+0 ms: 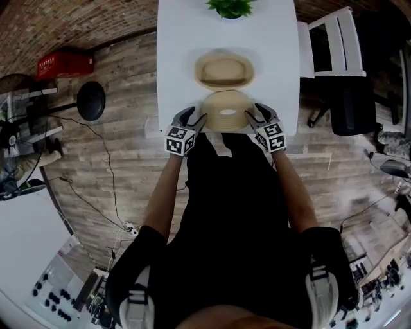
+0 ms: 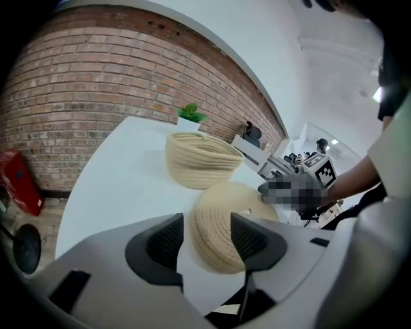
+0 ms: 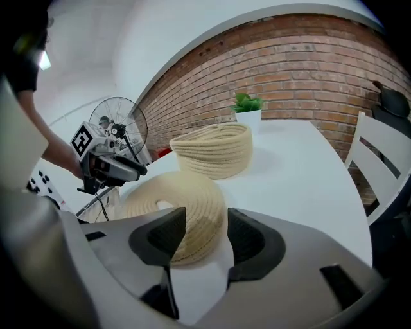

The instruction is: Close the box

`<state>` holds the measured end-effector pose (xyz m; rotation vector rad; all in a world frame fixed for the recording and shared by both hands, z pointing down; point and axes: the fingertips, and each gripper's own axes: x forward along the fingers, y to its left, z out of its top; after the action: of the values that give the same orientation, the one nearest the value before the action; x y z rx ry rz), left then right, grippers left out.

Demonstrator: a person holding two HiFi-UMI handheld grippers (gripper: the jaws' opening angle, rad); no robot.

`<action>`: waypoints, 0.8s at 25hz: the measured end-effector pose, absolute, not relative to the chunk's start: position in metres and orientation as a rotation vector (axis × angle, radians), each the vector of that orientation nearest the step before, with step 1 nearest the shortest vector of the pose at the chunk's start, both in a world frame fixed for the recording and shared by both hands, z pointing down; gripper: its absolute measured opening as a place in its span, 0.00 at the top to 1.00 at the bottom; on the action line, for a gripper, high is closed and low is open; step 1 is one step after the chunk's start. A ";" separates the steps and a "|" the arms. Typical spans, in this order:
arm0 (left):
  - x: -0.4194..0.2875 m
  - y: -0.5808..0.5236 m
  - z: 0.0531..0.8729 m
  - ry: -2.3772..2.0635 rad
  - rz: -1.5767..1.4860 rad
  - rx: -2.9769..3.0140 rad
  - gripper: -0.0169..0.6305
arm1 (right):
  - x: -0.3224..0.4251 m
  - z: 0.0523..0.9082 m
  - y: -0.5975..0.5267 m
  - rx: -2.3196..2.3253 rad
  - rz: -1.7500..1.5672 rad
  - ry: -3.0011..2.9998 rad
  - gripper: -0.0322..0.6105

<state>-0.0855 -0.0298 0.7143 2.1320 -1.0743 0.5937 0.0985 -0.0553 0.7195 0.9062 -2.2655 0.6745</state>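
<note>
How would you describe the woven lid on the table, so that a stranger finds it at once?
Find the long white table with a potted plant at its far end. At the near edge, closest to the person, lies the woven lid, made of coiled beige rope. Unlike the open basket just beyond it, it is low and rounded on top.

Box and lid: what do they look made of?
The box looks like coiled beige rope, matte: stacked coils rib its wall. The lid seems the same rope, wound in a spiral. Cotton or jute, I cannot tell.
</note>
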 end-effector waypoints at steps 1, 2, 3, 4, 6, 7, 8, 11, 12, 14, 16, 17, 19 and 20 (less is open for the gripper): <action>-0.086 -0.027 0.718 -1.076 0.591 2.116 0.61 | 0.099 0.721 -0.054 0.909 0.690 -2.260 0.63; -0.086 -0.024 0.722 -1.079 0.590 2.102 0.60 | 0.101 0.724 -0.054 0.911 0.700 -2.256 0.63; -0.087 -0.023 0.726 -1.085 0.591 2.088 0.59 | 0.101 0.727 -0.054 0.911 0.703 -2.255 0.63; -0.088 -0.022 0.731 -1.091 0.596 2.073 0.59 | 0.102 0.729 -0.055 0.909 0.703 -2.252 0.63; -0.090 -0.020 0.740 -1.102 0.611 2.042 0.59 | 0.102 0.732 -0.054 0.898 0.707 -2.239 0.63; -0.090 -0.019 0.743 -1.106 0.616 2.030 0.59 | 0.102 0.733 -0.053 0.892 0.713 -2.235 0.64; -0.091 -0.018 0.744 -1.110 0.617 2.021 0.59 | 0.101 0.733 -0.053 0.889 0.718 -2.235 0.64; -0.091 -0.019 0.744 -1.110 0.604 2.012 0.59 | 0.099 0.733 -0.056 0.879 0.719 -2.238 0.63; -0.092 -0.020 0.744 -1.107 0.600 2.009 0.59 | 0.099 0.734 -0.057 0.873 0.722 -2.237 0.63; -0.093 -0.022 0.744 -1.103 0.597 2.001 0.59 | 0.096 0.736 -0.059 0.867 0.740 -2.233 0.63; -0.093 -0.022 0.744 -1.100 0.600 1.991 0.59 | 0.094 0.737 -0.059 0.866 0.764 -2.227 0.64; -0.093 -0.021 0.744 -1.099 0.601 1.987 0.59 | 0.093 0.737 -0.058 0.866 0.777 -2.223 0.65; -0.093 -0.021 0.744 -1.094 0.603 1.976 0.59 | 0.093 0.735 -0.057 0.872 0.804 -2.209 0.65; -0.094 -0.021 0.743 -1.089 0.602 1.970 0.59 | 0.093 0.735 -0.057 0.877 0.817 -2.202 0.66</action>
<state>-0.0936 -0.0214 0.7431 1.9697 -1.0888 0.6019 0.0933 -0.0567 0.7353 0.8767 -2.2019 0.8170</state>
